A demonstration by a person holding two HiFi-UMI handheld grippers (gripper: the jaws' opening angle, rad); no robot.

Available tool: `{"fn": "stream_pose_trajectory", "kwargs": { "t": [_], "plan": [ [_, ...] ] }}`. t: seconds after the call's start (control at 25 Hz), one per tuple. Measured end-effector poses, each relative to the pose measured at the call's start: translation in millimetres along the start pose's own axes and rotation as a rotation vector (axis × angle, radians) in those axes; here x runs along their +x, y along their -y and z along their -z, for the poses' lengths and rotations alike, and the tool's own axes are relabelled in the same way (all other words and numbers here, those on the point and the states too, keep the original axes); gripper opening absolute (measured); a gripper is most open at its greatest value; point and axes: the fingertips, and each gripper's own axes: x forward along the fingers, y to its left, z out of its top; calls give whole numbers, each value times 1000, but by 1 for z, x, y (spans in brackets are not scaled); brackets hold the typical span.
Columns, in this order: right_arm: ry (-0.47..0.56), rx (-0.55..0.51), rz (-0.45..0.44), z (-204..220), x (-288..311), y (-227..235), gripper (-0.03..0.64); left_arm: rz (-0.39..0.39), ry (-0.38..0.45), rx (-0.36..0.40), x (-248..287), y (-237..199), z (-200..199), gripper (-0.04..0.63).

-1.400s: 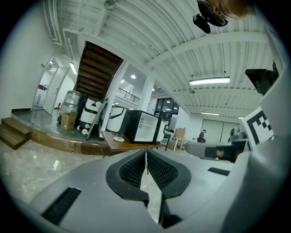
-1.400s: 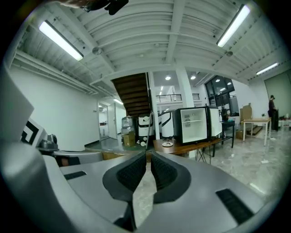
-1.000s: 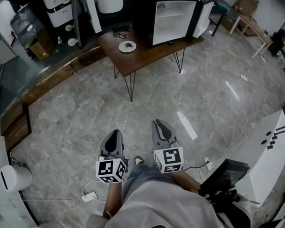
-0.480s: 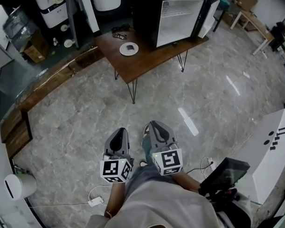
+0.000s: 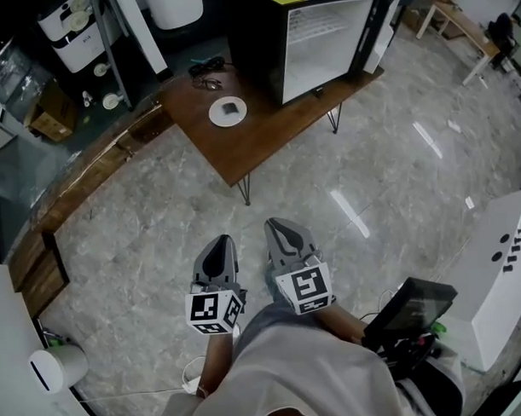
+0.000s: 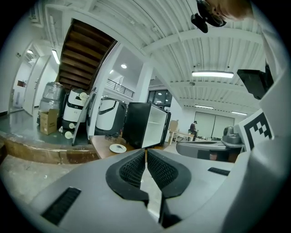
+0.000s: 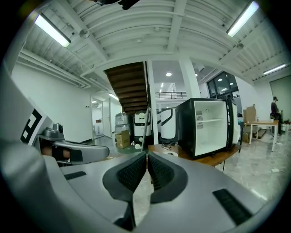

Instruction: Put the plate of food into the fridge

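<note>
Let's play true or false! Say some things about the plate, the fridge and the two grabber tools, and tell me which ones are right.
1. The small black fridge has its door open. True.
2. The round white plate is inside the fridge. False: it sits on the brown wooden table, next to the fridge.
3. The left gripper is holding the plate. False: its jaws are together with nothing between them, far from the plate.
4. The right gripper is shut and empty. True.
</note>
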Motion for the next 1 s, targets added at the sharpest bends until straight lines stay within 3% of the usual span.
{"fn": "stream_pose_trajectory", "kwargs": {
  "t": [0.36,0.76,1.0],
  "plan": [
    [13,-13,21,-38,132,119,21,35,-13,55,171,-29,-47,26],
    [-10,52,17,-48,214,191,21,57,-58,35,279,-52,-57,26],
    [-52,129,32,-39,280,221,21,96,-93,42,347,-92,-64,26]
  ]
}}
